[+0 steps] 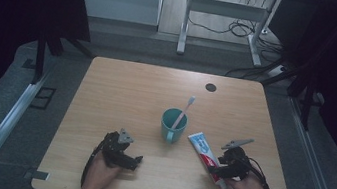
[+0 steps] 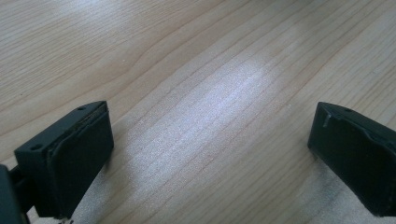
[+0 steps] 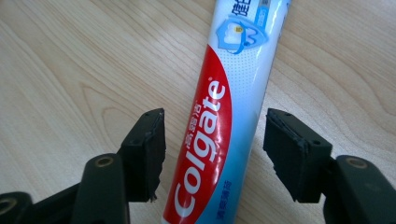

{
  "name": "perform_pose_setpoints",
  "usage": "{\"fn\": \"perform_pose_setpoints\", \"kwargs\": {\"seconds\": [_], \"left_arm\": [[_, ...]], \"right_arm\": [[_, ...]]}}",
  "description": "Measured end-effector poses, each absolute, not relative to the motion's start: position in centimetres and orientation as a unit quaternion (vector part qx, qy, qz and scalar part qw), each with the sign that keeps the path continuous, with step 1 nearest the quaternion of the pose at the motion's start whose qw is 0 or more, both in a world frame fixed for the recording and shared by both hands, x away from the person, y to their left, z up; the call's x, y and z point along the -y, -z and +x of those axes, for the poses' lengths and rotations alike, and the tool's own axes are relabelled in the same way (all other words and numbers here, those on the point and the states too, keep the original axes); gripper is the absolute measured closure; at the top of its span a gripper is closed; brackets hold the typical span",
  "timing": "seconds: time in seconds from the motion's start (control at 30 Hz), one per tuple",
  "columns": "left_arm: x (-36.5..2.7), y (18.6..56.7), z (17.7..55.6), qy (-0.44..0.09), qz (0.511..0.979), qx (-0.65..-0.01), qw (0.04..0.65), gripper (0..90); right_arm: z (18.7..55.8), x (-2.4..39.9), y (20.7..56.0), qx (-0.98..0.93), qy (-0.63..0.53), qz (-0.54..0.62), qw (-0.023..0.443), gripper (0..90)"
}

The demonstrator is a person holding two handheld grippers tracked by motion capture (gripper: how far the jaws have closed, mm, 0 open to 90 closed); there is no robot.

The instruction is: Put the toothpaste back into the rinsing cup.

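While the wooden table [image 1: 131, 94] stretches out pale and broad under the high view, the teal mug [image 1: 172, 124] stands near its middle with a pink-handled toothbrush [image 1: 183, 112] leaning out of it, bristles up. Just to the mug's right lies the Colgate toothpaste tube [image 1: 205, 155], flat on the wood and angled towards the person's right hand. Down there the right gripper [image 3: 215, 149] straddles the tube (white, red and blue, lettering running lengthwise), its jaws apart with a gap on either side, pads not pressing it. Over on the left, the left gripper [image 2: 210, 154] rests low on bare wood, well apart from the mug, jaws spread wide with nothing between them.
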State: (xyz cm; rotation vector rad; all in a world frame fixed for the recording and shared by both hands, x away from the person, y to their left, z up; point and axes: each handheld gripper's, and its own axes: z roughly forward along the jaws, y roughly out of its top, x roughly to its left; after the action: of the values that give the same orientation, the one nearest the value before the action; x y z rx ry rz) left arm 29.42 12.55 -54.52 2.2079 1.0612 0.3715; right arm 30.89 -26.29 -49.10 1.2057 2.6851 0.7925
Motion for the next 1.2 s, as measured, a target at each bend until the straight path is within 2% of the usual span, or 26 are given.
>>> {"fn": "perform_pose_setpoints", "kwargs": {"seconds": [0.4, 1.2], "left_arm": [[-12.5, 54.5, 29.4, -0.141, 0.842, -0.407, 0.326, 0.2], [-12.5, 54.5, 29.4, -0.141, 0.842, -0.407, 0.325, 0.2]], "right_arm": [[33.2, 24.3, 49.7, -0.894, -0.178, 0.412, 0.013, 34.6], [36.7, 20.8, 49.8, -0.908, -0.036, 0.417, -0.015, 42.2]]}}
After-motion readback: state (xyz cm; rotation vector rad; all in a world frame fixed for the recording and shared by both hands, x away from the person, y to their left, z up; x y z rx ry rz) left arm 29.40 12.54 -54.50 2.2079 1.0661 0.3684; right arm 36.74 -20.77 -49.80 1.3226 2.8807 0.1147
